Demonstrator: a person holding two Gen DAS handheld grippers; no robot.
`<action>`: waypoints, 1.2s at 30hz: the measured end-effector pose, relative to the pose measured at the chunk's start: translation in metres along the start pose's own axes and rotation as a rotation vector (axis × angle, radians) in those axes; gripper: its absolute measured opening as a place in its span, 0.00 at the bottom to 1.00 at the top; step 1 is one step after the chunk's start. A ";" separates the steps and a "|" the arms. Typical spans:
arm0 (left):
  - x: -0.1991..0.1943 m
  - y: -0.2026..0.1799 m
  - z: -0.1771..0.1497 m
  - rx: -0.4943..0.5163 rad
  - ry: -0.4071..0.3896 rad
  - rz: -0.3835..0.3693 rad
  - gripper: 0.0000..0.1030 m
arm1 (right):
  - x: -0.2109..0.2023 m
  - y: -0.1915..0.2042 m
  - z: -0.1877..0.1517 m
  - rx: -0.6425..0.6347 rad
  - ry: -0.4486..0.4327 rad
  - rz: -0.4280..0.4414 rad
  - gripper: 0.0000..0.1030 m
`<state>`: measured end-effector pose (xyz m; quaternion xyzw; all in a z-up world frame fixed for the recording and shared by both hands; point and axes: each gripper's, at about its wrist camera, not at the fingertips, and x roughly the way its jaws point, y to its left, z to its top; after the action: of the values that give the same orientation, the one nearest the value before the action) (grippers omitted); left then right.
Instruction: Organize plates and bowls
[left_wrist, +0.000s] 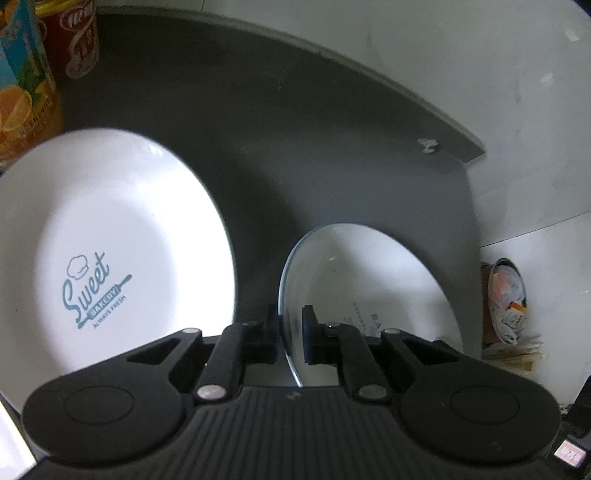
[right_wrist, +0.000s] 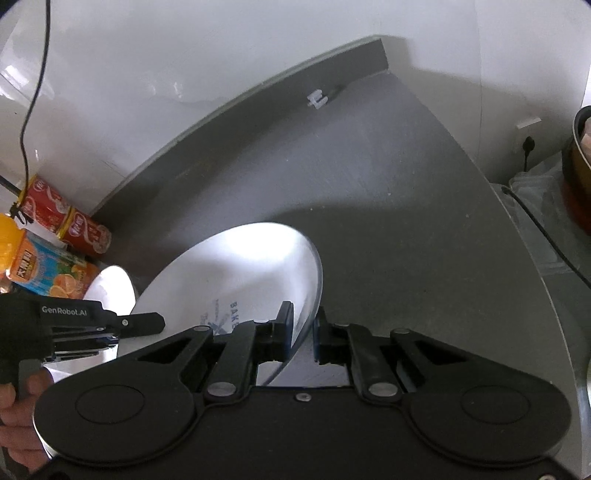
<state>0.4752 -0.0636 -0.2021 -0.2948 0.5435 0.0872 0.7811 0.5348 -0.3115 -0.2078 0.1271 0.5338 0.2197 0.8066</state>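
We see the left gripper (left_wrist: 290, 334) clamped on one rim of a tilted white plate (left_wrist: 373, 280) at lower centre, and the right gripper (right_wrist: 303, 332) clamped on its other rim (right_wrist: 236, 280); the Sweet Bakery plate (left_wrist: 110, 240) lies left.

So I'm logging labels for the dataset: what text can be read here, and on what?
"Sweet BAKERY ALWAYS FRESH": white plate on the counter.
"BAK…", cut off: tilted plate held in the right hand-held gripper.
"GenRobot.AI": left hand-held gripper.
Red cans and orange juice carton: print unreadable.
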 end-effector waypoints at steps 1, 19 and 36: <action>-0.005 0.000 0.000 0.004 -0.010 -0.010 0.09 | -0.004 0.002 -0.001 -0.008 -0.015 0.000 0.10; -0.086 0.003 -0.019 0.076 -0.092 -0.104 0.09 | -0.077 0.048 -0.019 -0.056 -0.173 -0.016 0.10; -0.128 0.054 -0.032 0.055 -0.134 -0.098 0.09 | -0.084 0.109 -0.048 -0.121 -0.180 -0.005 0.10</action>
<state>0.3746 -0.0144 -0.1137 -0.2927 0.4772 0.0535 0.8269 0.4389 -0.2592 -0.1118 0.0962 0.4454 0.2372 0.8580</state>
